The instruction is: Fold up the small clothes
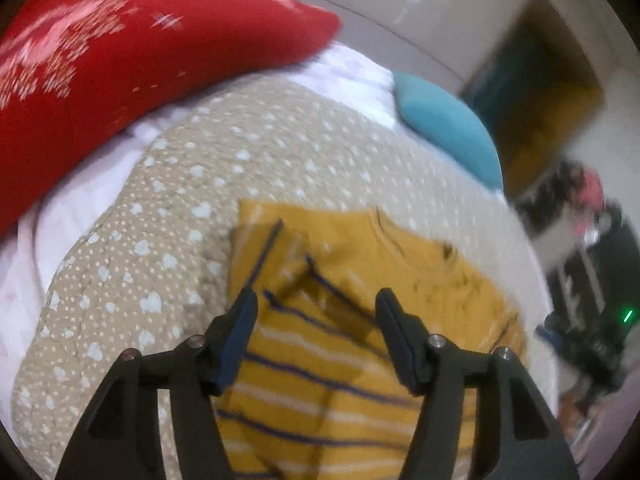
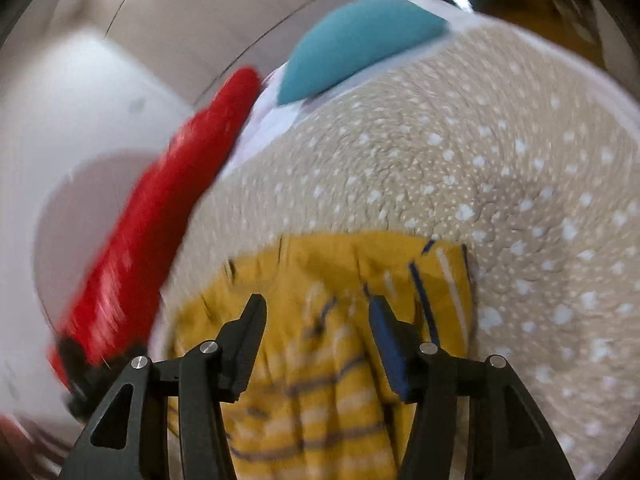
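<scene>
Item: yellow striped garment (image 1: pixel 360 340), lying on the dotted quilt (image 1: pixel 180 200), rumpled, one flap turned over; I judged folding begun, not finished. My left gripper (image 1: pixel 316 300) and right gripper (image 2: pixel 316 304) both hung above it, fingers spread wide, holding nothing. Red pillow (image 1: pixel 120 60) and teal cushion (image 2: pixel 360 40) lay beyond.

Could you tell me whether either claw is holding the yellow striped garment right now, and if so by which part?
Nothing is held. The left claw and the right claw both stand open above the yellow striped garment, with no cloth between their fingers.
</scene>
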Tool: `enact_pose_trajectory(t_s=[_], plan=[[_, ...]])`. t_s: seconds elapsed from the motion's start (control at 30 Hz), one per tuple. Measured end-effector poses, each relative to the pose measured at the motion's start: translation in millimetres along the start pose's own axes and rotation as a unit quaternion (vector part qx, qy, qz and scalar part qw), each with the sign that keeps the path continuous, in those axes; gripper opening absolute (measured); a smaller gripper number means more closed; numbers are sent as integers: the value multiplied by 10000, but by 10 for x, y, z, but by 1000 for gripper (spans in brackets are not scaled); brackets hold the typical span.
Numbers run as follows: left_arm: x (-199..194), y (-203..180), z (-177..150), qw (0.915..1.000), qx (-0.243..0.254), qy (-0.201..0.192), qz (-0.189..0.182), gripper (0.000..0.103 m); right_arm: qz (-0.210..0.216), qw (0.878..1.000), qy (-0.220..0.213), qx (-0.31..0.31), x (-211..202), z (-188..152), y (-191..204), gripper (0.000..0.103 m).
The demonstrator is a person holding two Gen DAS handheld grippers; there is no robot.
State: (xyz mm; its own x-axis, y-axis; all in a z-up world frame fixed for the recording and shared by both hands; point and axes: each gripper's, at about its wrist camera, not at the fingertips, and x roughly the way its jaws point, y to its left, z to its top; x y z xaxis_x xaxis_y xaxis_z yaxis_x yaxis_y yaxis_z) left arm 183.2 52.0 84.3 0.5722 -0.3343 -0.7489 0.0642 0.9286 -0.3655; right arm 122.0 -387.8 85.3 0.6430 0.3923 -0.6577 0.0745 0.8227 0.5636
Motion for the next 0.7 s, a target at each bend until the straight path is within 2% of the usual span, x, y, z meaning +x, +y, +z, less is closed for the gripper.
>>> enact_pose_trajectory(t_s=[0.13,0.2,0.23,0.27,0.3,0.33,0.37,0.47,0.57,0.67,0.7], plan=[[80,-148,-365,9956,781,159,491,61,-740,9927,178,-932,-47,-422,165,59],[142,-168,-530,9893,1167,194,855,61,-994,9875,330,-1179,-13,-613,140,59],[186,-179,-599,9845,1377,173,1071,61,-1027,9858,462,-1248,16,-714,107,53],[220,-181,-647,9809,1525,178,1199,61,-958,9854,602,-1271,38,-783,79,36],[231,-181,-668,9788,1598,183,1266,63,-827,9852,779,-1285,68,-835,44,7],[256,-180,-676,9774,1647,185,1311,64,-788,9849,893,-1256,75,-845,1,6],[254,-176,-668,9771,1654,195,1323,64,-867,9850,809,-1251,32,-816,-43,6],[252,-133,-632,9784,1565,260,1326,67,-1585,9819,410,-955,-170,-545,-268,4],[284,-86,-627,9811,1389,310,1315,71,-1851,9794,391,-705,-198,-427,-383,5],[287,2,-636,9853,1093,335,1265,78,-1937,9734,545,-1091,-118,-496,-210,18],[283,58,-635,9879,942,379,1174,78,-1965,9725,454,-1163,-152,-516,-147,28]])
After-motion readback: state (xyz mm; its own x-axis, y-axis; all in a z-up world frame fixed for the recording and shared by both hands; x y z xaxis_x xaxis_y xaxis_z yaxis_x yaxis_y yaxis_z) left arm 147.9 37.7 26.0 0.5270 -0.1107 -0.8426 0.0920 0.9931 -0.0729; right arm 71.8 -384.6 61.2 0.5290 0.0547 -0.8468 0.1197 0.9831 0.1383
